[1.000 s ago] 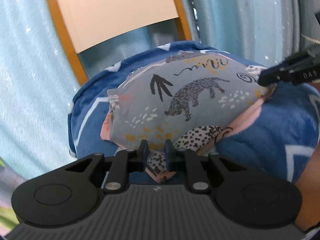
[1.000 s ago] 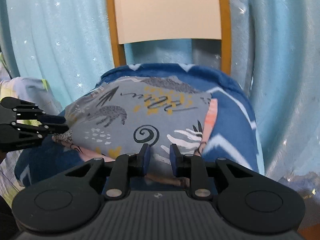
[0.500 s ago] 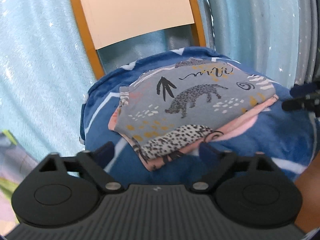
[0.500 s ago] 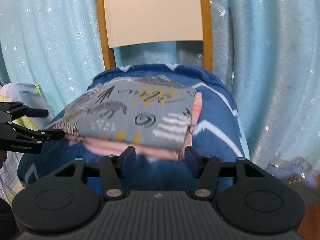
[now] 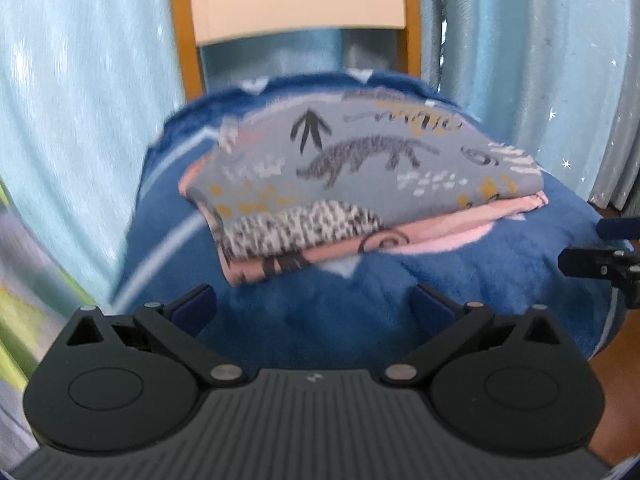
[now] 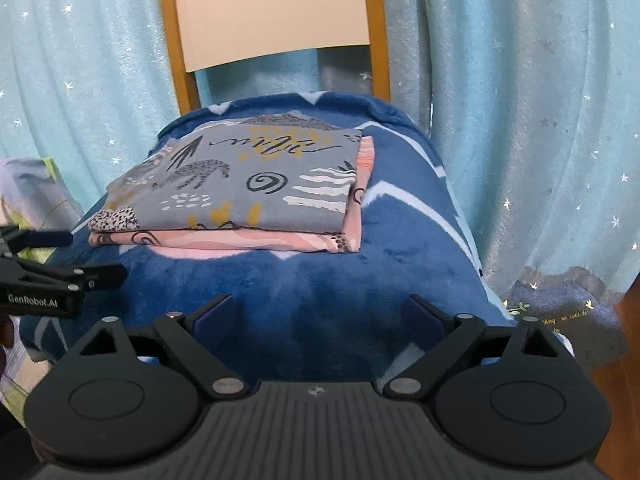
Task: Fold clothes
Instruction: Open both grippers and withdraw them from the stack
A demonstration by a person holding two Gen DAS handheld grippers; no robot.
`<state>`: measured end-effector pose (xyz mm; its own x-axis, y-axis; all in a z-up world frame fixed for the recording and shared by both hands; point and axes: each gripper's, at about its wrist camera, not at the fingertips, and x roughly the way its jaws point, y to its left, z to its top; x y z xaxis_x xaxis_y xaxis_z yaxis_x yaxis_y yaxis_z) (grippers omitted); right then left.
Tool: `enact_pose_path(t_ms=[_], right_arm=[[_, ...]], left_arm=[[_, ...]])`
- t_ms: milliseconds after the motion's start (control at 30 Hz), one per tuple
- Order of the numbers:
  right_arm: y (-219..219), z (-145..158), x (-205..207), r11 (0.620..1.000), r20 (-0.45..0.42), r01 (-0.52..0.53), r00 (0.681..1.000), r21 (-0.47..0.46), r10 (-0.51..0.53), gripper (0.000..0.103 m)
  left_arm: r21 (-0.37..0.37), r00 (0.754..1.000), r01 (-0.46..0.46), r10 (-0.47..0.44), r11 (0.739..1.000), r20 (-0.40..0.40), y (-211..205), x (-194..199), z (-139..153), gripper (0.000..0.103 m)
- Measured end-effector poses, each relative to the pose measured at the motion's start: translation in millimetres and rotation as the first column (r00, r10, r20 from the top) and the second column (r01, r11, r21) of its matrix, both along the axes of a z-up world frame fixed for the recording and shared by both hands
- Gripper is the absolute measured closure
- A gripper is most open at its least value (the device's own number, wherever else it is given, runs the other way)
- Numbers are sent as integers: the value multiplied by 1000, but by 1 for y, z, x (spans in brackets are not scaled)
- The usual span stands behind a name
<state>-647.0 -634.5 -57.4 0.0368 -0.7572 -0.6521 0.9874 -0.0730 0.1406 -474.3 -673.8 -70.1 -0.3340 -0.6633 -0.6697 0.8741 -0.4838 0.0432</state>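
Left wrist: our left claw had just spread wide, empty; the folded grey animal-print garment with pink layers lay ahead on the blue plush blanket.

Right wrist: our right claw, likewise just opened, held nothing; garment ahead, apart.

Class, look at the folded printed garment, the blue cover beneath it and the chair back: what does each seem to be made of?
Folded printed garment: thin, smooth, matte fabric, probably cotton knit; crisp print, flat layered edges.
Blue cover: plush fleece, it seems; fuzzy, shaded nap.
Chair back: pale smooth panel in an orange-brown frame, likely wood or laminate; hard edges, slight sheen.
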Motion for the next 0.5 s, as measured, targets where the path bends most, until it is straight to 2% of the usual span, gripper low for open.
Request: enact_pose_path(t_ms=[267,500], right_arm=[[-10,-7,7,1000,-5,24,1000,-4,-24,2],[-11,-11,9,1000,-16,25,1000,-5,-25,1]], left_arm=[[6,998,-33,33,999,-61,-2,5,-8,0],[-12,997,-32,31,999,-63,-1,5,-9,0]])
